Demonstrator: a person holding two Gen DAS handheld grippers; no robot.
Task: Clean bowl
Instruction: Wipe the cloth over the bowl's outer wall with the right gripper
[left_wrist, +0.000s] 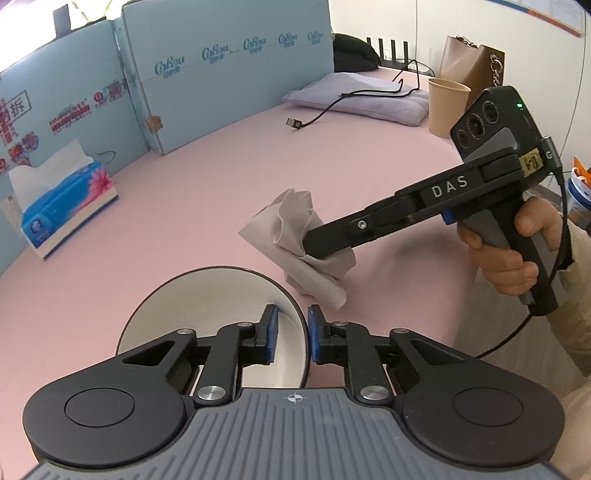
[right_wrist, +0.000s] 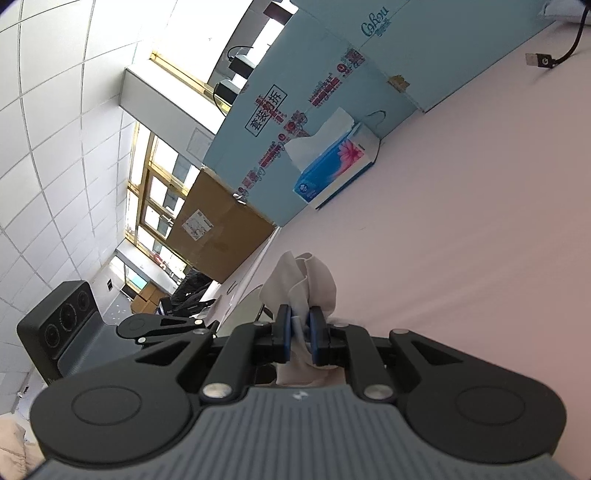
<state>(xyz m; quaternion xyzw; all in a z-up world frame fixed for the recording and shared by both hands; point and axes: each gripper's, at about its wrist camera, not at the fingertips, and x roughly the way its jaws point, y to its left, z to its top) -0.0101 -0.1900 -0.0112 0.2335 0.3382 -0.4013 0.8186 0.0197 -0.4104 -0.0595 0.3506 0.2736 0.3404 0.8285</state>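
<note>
A bowl (left_wrist: 207, 317) with a white inside and a dark rim sits close under my left gripper (left_wrist: 291, 334). One blue pad is inside the bowl, the other outside, and both are shut on its right rim. My right gripper (left_wrist: 314, 245) comes in from the right, held by a hand (left_wrist: 509, 254), and hovers just beyond the bowl's far right edge. It is shut on a crumpled grey cloth (left_wrist: 295, 225), which hangs above the pink tabletop (left_wrist: 221, 192). In the right wrist view the cloth (right_wrist: 314, 277) bunches up between the pads of the right gripper (right_wrist: 300, 332).
A blue tissue box (left_wrist: 66, 206) stands at the left by the light blue cardboard wall (left_wrist: 221, 74). At the back right are a folded lilac cloth (left_wrist: 362, 98), a black USB cable (left_wrist: 295, 122), a paper cup (left_wrist: 445, 107) and a brown bag (left_wrist: 469, 62).
</note>
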